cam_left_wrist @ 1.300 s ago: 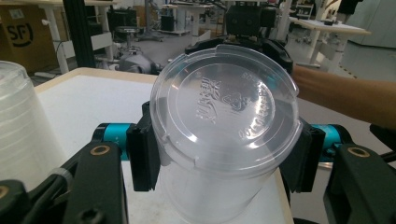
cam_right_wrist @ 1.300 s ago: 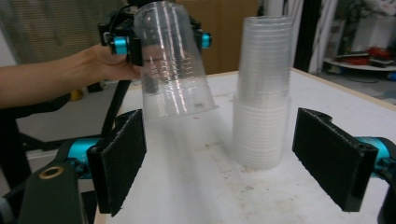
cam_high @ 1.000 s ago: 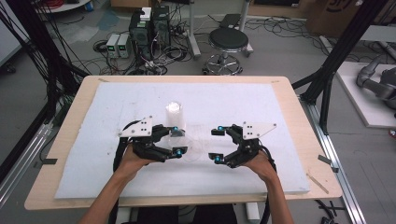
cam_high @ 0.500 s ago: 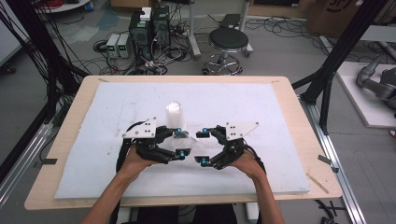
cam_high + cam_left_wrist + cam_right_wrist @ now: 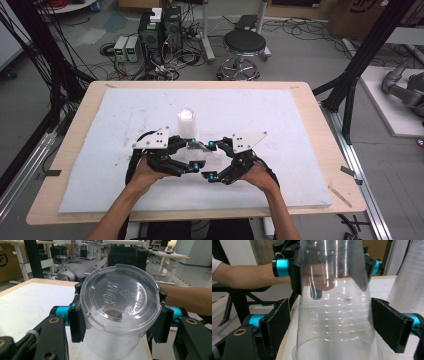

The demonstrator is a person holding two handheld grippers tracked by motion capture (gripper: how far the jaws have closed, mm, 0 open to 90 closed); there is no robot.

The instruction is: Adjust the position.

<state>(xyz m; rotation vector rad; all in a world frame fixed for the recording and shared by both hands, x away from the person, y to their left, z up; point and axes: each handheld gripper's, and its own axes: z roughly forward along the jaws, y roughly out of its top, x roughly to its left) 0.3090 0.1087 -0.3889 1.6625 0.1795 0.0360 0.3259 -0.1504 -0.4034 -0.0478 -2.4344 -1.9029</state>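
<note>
Left claw [image 5: 192,156]: clamped on a clear plastic cup [image 5: 120,312]; the black pads press its wall from both sides just below the rim.
Cup: held off the white surface [image 5: 280,120], lying roughly level between the two claws, its mouth end in the left claw and its narrower base end toward the right one. In the high view it shows as a faint clear shape [image 5: 205,152] between the two sets of teal-tipped jaws.
Lid: a clear lid [image 5: 121,296] sits on the cup's mouth, with raised lettering and a recycling mark moulded in.
Right claw [image 5: 211,160]: jaws apart and set to either side of the cup's base end; in the right gripper view a gap shows between each pad [image 5: 275,325] and the cup wall [image 5: 334,315], so no grip. The jaws have just been closing a little, with the cup between them.
Stack of cups: a second clear stack [image 5: 186,122] stands upright on the surface just beyond the left claw; its ribbed side shows at the right edge of the right gripper view [image 5: 407,285].
Hands: left hand [image 5: 145,172] and right hand [image 5: 257,175] hold the claws near the surface's near edge, close together.
</note>
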